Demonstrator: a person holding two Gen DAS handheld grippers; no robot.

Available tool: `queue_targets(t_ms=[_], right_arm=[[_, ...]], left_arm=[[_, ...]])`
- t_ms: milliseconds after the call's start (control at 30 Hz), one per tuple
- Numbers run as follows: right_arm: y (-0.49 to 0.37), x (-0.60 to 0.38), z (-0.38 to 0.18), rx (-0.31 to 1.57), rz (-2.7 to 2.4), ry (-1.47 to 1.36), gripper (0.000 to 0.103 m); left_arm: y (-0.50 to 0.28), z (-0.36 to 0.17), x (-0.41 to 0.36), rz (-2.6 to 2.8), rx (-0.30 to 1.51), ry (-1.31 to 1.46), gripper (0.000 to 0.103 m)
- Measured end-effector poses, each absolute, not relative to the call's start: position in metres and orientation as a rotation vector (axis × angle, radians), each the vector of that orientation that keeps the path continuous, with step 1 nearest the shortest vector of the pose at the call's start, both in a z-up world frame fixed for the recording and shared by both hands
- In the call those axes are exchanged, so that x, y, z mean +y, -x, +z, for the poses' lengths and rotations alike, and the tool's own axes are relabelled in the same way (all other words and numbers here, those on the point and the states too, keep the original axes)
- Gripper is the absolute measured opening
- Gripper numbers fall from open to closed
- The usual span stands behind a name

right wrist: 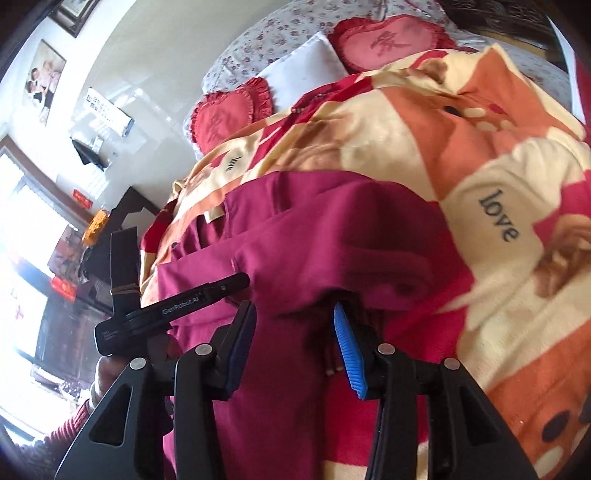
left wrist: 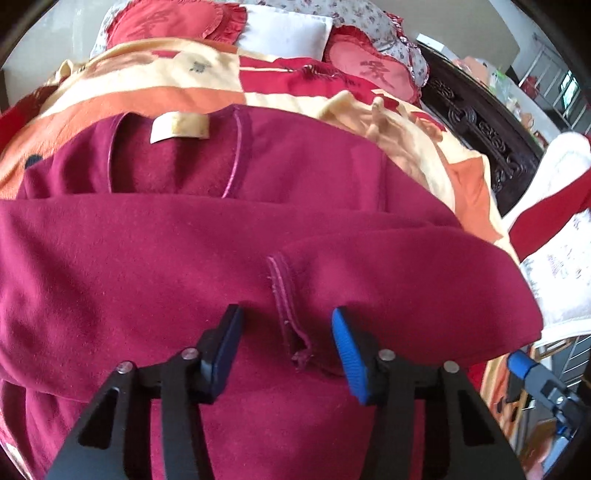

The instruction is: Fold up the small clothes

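A small maroon top lies on a patterned blanket, its neckline with a cream label towards the far side. A sleeve or side part is folded across its body, and a hemmed cuff lies between my left gripper's fingers. My left gripper is open just above the cloth. In the right wrist view the same top shows with a fold raised at its near right side. My right gripper is open, its fingers on either side of the maroon cloth. The left gripper's body shows at its left.
The orange, cream and red blanket covers the bed. Two red heart cushions and a white pillow lie at the head. A dark carved bed frame runs along the right. Wall pictures and a window are at the left of the right wrist view.
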State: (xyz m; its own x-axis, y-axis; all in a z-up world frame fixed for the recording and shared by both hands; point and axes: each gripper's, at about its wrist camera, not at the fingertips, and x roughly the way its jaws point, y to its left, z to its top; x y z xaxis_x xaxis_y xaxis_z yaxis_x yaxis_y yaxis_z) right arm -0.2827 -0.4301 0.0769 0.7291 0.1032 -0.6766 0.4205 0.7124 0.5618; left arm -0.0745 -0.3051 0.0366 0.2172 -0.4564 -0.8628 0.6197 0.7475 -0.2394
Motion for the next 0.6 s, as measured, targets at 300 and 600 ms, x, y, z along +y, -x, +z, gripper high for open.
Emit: queue_targets(t_ms=[300,600], right_arm=[[0.305,-0.442,0.094,0.669,-0.233,-0.788,0.025],[0.31,-0.457,0.087,0.682,-0.306,-0.806,0.026]], left_arm=[[0.068,0.079,-0.291,-0.787,1.064,-0.133,0.006],[0.033,0.177,-0.235,-0.758,0.935,-0.07,0.006]])
